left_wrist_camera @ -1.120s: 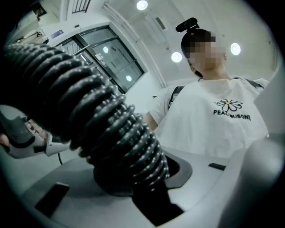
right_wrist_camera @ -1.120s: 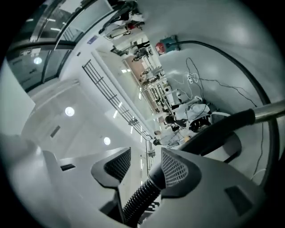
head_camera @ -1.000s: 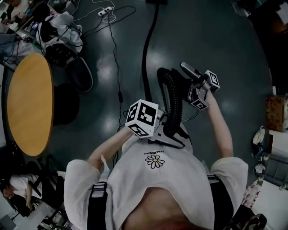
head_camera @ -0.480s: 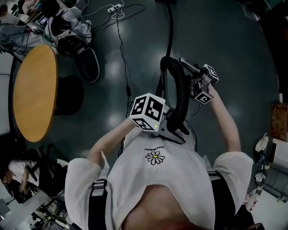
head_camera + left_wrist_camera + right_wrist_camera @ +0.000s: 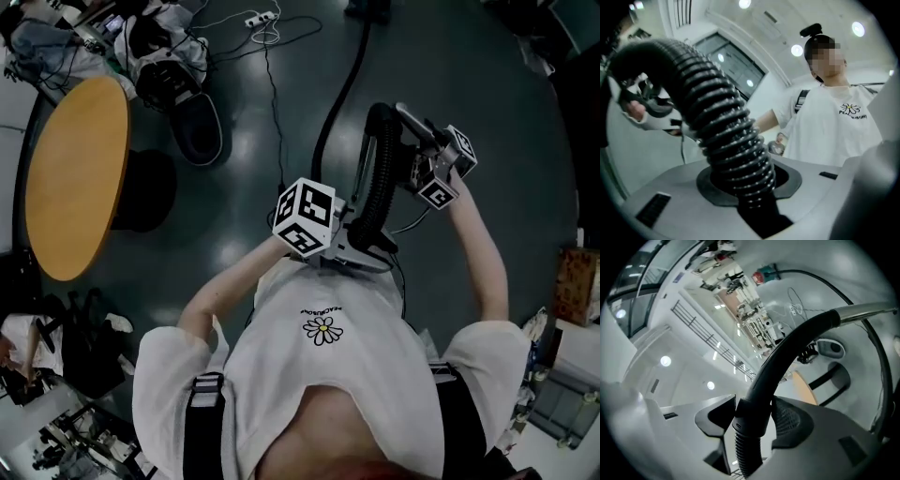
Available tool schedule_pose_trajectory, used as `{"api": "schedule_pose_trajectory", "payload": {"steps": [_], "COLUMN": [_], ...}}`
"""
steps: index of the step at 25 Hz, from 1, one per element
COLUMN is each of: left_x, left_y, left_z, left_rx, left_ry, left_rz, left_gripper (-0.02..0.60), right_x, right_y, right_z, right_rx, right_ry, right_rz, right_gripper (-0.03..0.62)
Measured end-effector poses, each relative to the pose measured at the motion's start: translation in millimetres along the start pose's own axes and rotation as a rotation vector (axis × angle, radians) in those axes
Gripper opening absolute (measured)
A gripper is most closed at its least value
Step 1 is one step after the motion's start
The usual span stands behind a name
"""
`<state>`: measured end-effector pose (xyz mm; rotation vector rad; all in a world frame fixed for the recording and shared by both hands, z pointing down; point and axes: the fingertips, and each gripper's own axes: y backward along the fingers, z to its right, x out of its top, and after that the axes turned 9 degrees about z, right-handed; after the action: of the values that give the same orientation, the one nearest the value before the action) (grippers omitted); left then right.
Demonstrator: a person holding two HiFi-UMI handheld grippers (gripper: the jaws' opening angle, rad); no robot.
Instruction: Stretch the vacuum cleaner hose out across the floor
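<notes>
One hose (image 5: 379, 183), two grippers: left gripper (image 5: 751, 197) jaws clamp its ribs; right gripper (image 5: 751, 430) jaws, just widening, grasp its cuff (image 5: 754, 411).

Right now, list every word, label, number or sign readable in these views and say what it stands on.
White T-shirt: small dark lettering by the daisy emblem, too small and blurred to read.
White marker cube and second cube: black square code patterns only, no letters or digits.
Black ribbed vacuum hose: no print visible.
Nothing can be quoted.
</notes>
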<state>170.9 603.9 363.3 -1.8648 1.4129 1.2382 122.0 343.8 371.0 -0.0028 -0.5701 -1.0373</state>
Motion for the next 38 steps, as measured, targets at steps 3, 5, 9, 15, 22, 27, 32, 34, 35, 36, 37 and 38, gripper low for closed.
{"api": "schedule_pose_trajectory", "payload": {"steps": [3, 5, 9, 15, 22, 27, 32, 34, 35, 36, 37, 38], "left_x": [9, 8, 39, 117, 105, 148, 144, 140, 141, 142, 144, 147], "left_y": [39, 59, 93, 120, 99, 104, 88, 80, 79, 80, 83, 86], "left_z": [-25, -24, -8, 0, -14, -3, 25, 35, 41, 46, 52, 56], "left_rx": [0.208, 0.252, 0.258, 0.185, 0.291, 0.130, -0.115, -0.193, -0.228, -0.264, -0.304, -0.346], "left_ry": [-0.087, -0.111, -0.152, -0.171, -0.519, -0.243, -0.132, -0.130, -0.125, -0.112, -0.088, -0.053], "left_rz": [0.177, 0.205, 0.214, 0.288, -0.239, 0.108, -0.004, -0.019, -0.003, 0.016, 0.035, 0.059], "left_gripper": [0.124, 0.125, 0.141, 0.146, 0.169, 0.169, 0.169, 0.169, 0.169, 0.169, 0.169, 0.169], "right_x": [-4, -24, -65, -104, -137, -147, -162, -167, -169, -173, -177, -180], "right_y": [-18, -27, -39, -44, -33, -26, -28, -16, -9, -4, -2, -3], "right_z": [-19, -38, -80, -160, -173, -148, -136, -134, -132, -128, -122, -114], "right_rx": [0.092, 0.142, 0.233, 0.368, 0.350, 0.261, 0.294, 0.304, 0.293, 0.275, 0.245, 0.201], "right_ry": [0.199, 0.369, 0.692, 1.029, 1.278, 1.417, 1.413, 1.420, 1.450, 1.503, 1.578, 1.677], "right_rz": [0.006, -0.057, -0.192, -0.216, -0.240, -0.244, -0.274, -0.284, -0.300, -0.328, -0.367, -0.407], "right_gripper": [0.222, 0.222, 0.222, 0.235, 0.247, 0.247, 0.247, 0.247, 0.247, 0.247, 0.247, 0.246]}}
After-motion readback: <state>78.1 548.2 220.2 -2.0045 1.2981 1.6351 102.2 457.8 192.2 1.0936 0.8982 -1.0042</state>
